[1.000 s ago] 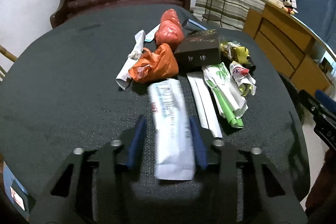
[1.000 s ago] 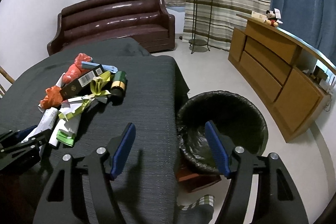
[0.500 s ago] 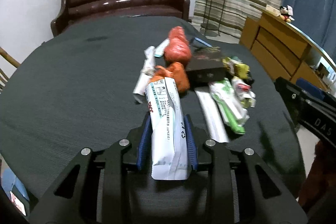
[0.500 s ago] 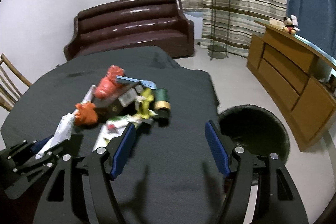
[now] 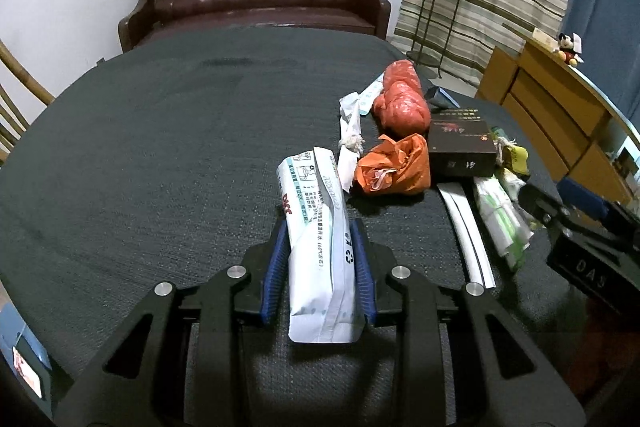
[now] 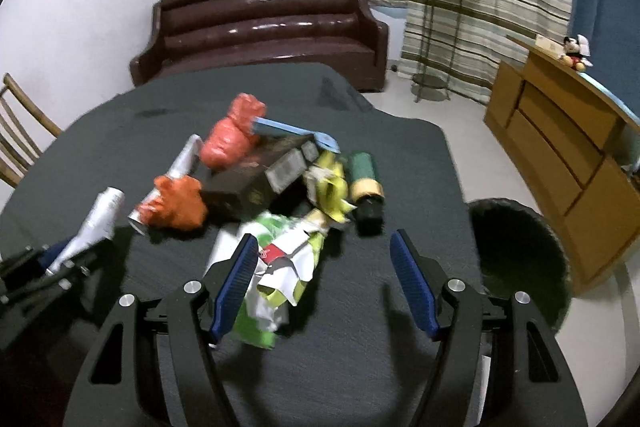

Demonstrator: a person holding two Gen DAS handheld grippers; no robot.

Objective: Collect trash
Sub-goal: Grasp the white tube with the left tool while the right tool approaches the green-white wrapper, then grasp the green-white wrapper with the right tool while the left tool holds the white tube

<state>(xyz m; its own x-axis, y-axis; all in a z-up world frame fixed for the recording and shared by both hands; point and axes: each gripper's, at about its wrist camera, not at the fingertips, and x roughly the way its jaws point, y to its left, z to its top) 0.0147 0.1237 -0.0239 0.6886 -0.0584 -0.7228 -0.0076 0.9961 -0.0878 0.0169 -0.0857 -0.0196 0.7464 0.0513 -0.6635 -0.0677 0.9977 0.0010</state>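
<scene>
One white packet is pinched in the left hand-held gripper, probably bin-bound; the right hand-held gripper hangs wide over wrappers beside the bin.

Trash pile on table, bin right of table, sofa behind

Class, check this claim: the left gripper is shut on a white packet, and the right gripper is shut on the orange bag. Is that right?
Not quite. The left gripper does clamp the white packet, but the right wrist view shows the right gripper with jaws open and the orange bag lying untouched.
</scene>
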